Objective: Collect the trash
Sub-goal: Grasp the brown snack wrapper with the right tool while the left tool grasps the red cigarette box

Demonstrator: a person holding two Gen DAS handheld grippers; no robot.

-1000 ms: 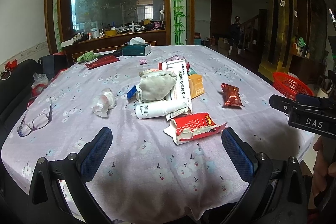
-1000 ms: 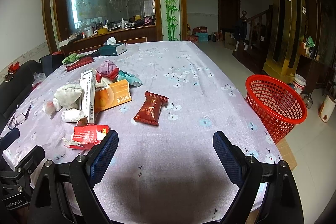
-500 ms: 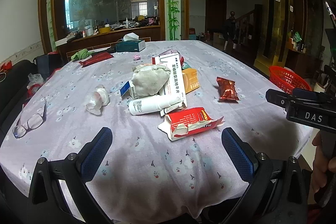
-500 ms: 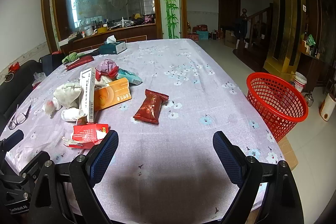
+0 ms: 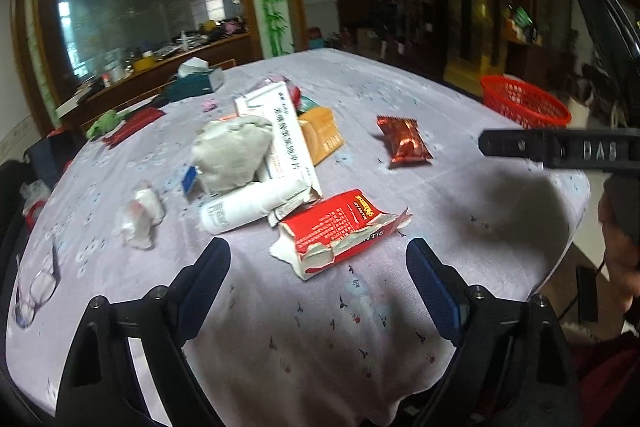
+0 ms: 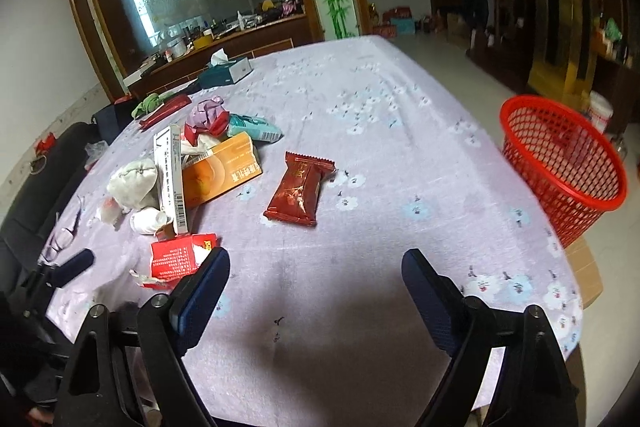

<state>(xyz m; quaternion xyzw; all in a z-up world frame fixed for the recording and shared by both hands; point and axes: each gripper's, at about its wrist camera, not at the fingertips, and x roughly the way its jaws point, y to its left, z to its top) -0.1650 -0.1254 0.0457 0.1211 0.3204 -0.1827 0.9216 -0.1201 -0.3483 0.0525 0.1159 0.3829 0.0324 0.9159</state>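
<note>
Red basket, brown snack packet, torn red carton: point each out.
red basket (image 6: 560,163), right wrist view, mesh wall.
brown snack packet (image 6: 298,189), right wrist view, packet middle.
torn red carton (image 5: 332,227), left wrist view, printed red face.

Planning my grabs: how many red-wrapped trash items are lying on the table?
2: a torn red carton near the left gripper, and a red snack packet alone mid-table. Others may hide in the pile.
</note>
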